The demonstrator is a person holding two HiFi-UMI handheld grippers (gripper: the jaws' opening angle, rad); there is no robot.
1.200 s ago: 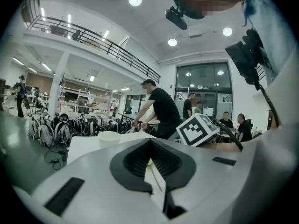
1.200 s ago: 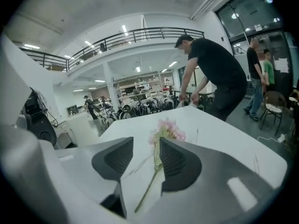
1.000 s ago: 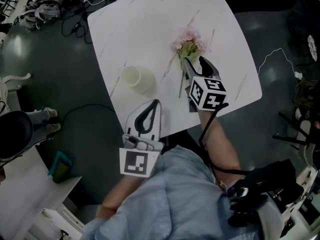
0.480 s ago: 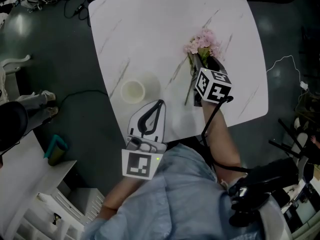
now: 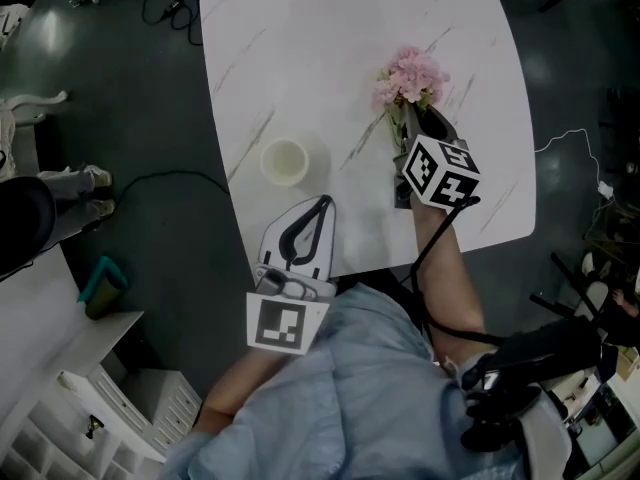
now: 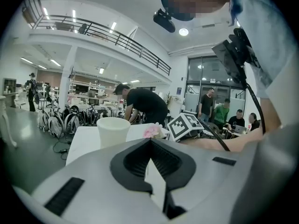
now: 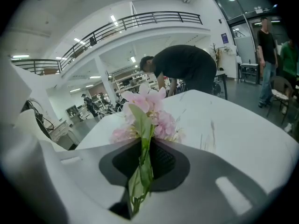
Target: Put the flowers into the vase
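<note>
1. Change from a second ago: my right claw [image 7: 145, 146] has crept toward twelve o'clock across the table [image 5: 330, 48]. Its jaws stood wide then and are now closing, with the green stems [image 7: 140, 181] pinched between the pads.
2. Position: the flowers [image 5: 410, 73] lie flat on the table, with the pink blooms [image 7: 149, 108] at the twelve o'clock end and the stems running toward six o'clock under my claw.
3. The vase [image 5: 285, 161] stands upright and empty at about eight o'clock from the blooms, well apart from them.
4. My left claw [image 6: 150, 141] hovers at about five o'clock from the vase. Its jaws are together and hold nothing.
5. Handling, as I judge it: the bunch is very light. The stems look thin and bendy and the petals soft and easily crushed, so a gentle pinch should be enough.
6. Where to hold: on the stems just below the blooms, as in the present grip. The free stem ends can then hang down and enter the vase first.
7. The vase looks light and may tip if the stems knock its rim.
</note>
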